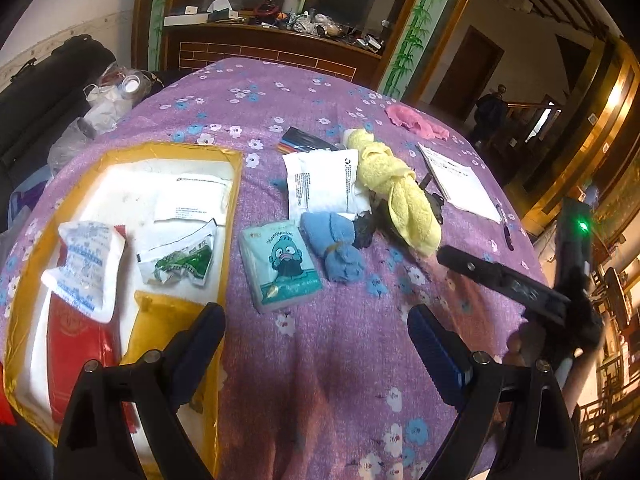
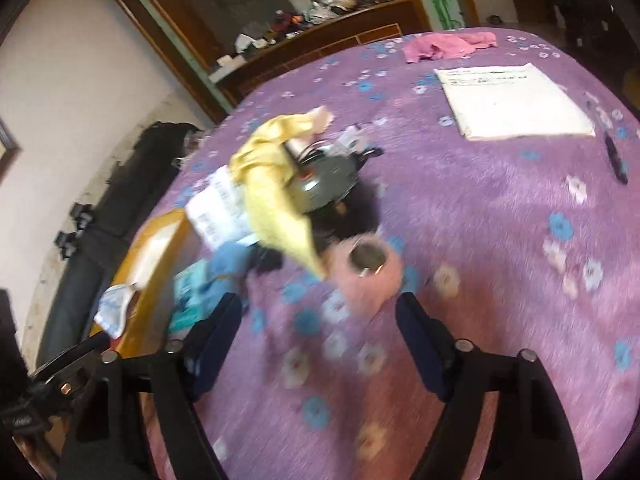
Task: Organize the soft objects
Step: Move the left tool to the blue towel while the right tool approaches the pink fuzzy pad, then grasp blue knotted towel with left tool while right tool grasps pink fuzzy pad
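Round table under a purple floral cloth, seen from both wrists. Left gripper hanging over bare cloth, jaws spread wide, nothing between them. Right gripper likewise gaping, empty, above the cloth near a pinkish fuzzy thing too blurred to name; same gripper showing at the right edge of the left wrist view, black, with a green light.

Soft things clustered mid-table: yellow towel, twisted and knotted, draped over a dark object; blue sock bundle just beside it, touching a small black bundle; pink cloth well apart at the far side. Tissue pack with a cartoon face just left of the blue bundle. White printed pouch behind it, partly under the towel.

Left of all that, a yellow-rimmed tray holding packets, a white-and-blue one among them. White paper sheet far right, a pen beside it.
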### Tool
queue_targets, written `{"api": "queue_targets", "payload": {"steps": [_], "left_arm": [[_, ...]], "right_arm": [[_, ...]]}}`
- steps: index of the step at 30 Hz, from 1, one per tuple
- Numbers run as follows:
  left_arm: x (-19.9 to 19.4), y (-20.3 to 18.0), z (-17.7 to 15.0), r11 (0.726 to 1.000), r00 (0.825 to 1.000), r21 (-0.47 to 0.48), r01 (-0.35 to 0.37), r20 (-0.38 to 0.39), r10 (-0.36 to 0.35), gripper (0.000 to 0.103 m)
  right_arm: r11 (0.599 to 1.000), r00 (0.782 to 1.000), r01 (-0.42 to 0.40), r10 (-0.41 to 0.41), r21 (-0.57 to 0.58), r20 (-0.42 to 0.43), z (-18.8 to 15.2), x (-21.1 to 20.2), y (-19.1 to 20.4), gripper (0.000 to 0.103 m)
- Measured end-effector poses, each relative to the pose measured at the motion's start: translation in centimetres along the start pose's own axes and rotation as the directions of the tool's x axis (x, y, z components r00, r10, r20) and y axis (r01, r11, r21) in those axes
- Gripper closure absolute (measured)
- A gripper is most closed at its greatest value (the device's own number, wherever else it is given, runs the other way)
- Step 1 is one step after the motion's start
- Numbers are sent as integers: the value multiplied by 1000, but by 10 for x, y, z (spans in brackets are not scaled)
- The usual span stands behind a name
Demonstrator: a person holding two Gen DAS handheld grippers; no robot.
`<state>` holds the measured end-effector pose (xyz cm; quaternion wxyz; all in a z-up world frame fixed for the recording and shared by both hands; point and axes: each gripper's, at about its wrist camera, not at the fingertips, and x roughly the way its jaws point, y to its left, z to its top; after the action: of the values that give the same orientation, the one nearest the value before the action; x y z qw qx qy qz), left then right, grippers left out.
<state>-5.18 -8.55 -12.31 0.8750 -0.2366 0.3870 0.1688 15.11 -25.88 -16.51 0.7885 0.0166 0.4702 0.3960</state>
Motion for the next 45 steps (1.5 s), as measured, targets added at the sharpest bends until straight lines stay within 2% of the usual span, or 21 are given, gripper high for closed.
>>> {"api": "queue_targets", "payload": {"steps": [2,4,6,7,9,12,16,17,19,21,22,23,24,27,30,32,34,36,42,45], "left_arm": [[6,-2,4,1000,1000,7,2,-9,-2,9],[13,-5,8,1000,1000,17,11,-23,-11,9],[21,-10,14,999,999,31,19,-29,-18,9],[26,-13,17,999,999,42,15,-29,-14,9],[38,-21,25,998,999,66,-8,-40,10,9],[64,-35,37,989,998,146,-33,-56,41,9],[106,-41,46,985,989,168,-42,-133,65,39],[119,-42,46,983,982,174,-50,-172,80,40],[134,-43,44,978,974,192,-81,-195,119,40],[140,-44,41,972,975,210,-108,-169,145,41],[140,-45,40,968,975,222,-117,-157,154,48],[140,-44,40,962,973,233,-144,-143,180,69],[138,-44,40,960,972,235,-152,-139,188,76],[127,-35,38,981,977,175,-77,-184,110,76],[106,-39,25,986,982,161,-35,-180,64,76],[87,-45,14,985,988,172,-7,-152,33,76],[74,-51,6,984,990,178,6,-142,19,76],[64,-56,0,984,990,176,28,-144,-2,76],[40,-58,-14,988,990,146,59,-137,-39,76],[18,-55,-24,989,993,130,64,-109,-50,76]], "right_arm": [[999,999,37,-37,-15,5,5,7,-4,31],[999,999,42,-42,-18,-13,9,21,-7,38],[998,998,61,-62,-27,-22,8,32,-10,49],[996,997,72,-72,-48,-4,5,35,-10,49],[996,998,57,-57,-65,-2,6,35,-6,60],[995,998,62,-62,-83,5,5,35,-5,65],[996,999,51,-50,-70,13,3,31,-6,70],[996,999,51,-50,-68,12,3,31,-6,70],[996,999,50,-49,-70,11,3,31,-5,70],[996,999,48,-48,-70,8,3,31,-4,70],[997,999,46,-46,-67,6,4,31,-5,70],[997,999,43,-43,-63,4,4,32,-5,70],[997,999,40,-40,-59,2,4,32,-6,70],[998,999,33,-33,-55,-3,5,33,-7,70],[999,1000,17,-18,-43,-18,3,33,-8,70],[1000,999,-19,19,0,-45,-2,29,-12,71],[993,992,-88,94,72,-85,-14,23,-15,72],[989,988,-113,123,98,-99,-29,16,-12,79],[996,994,-75,78,50,-71,-56,-5,7,81],[995,997,-71,74,64,-39,-62,-16,8,82]]}}
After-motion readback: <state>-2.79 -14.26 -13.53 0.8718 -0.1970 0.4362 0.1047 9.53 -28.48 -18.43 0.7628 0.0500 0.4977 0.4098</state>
